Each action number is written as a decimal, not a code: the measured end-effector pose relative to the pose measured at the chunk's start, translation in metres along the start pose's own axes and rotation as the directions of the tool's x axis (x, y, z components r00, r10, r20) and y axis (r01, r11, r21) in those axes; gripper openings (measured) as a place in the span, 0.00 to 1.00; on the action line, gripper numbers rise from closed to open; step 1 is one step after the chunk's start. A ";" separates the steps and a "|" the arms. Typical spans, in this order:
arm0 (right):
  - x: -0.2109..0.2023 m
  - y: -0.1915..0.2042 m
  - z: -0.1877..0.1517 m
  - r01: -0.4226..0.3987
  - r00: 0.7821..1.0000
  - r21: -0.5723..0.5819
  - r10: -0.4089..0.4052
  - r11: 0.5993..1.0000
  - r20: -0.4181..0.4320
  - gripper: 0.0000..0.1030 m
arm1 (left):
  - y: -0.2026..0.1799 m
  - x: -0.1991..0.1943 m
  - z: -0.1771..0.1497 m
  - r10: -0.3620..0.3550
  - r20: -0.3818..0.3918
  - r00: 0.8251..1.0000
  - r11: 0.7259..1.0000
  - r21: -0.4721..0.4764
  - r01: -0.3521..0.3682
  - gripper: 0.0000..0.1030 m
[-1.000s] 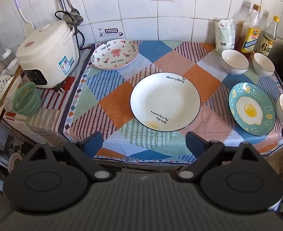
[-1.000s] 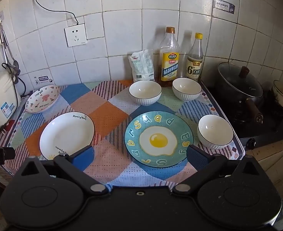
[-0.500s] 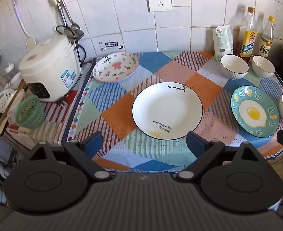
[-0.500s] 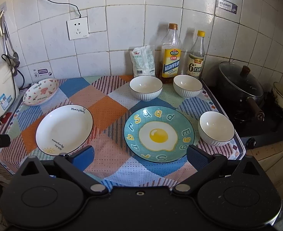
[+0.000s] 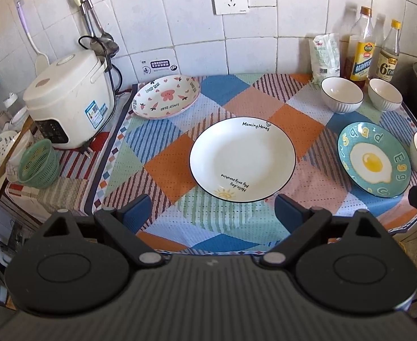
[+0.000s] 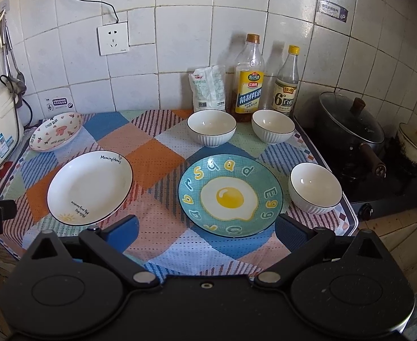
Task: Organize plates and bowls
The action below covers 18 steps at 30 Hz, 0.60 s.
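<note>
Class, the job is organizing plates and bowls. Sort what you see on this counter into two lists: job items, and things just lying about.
Job items: white plate, egg plate, pink-patterned plate, three white bowls.

Lying about: rice cooker, green basket, white packet, two bottles, lidded black pot.

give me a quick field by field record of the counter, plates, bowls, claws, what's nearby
surface: patchwork cloth on the counter
plates: white plate; egg plate; pink-patterned plate at the back by the rice cooker
bowls: three white bowls, none stacked: bowl, bowl, bowl right of the egg plate
left claw: open, holding nothing, facing the white plate
right claw: open, holding nothing, facing the egg plate
backdrop: two bottles and a bag at the wall
right side: lidded pot on the stove
</note>
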State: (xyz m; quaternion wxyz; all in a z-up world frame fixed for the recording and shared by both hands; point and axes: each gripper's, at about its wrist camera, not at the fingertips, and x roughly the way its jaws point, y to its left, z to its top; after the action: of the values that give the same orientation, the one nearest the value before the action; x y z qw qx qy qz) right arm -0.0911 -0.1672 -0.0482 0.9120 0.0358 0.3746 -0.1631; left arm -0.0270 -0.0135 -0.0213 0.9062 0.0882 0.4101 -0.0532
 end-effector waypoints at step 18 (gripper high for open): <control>-0.001 0.006 -0.007 -0.005 1.000 -0.005 0.005 1.000 0.002 1.00 | 0.009 0.003 -0.009 -0.046 -0.023 0.999 0.999 -0.023 0.045 0.91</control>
State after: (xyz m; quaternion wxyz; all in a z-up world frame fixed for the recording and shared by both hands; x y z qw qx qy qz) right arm -0.0948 -0.1599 -0.0531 0.9129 0.0346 0.3741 -0.1598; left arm -0.0298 -0.0030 -0.0286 0.9007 0.0692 0.4234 -0.0681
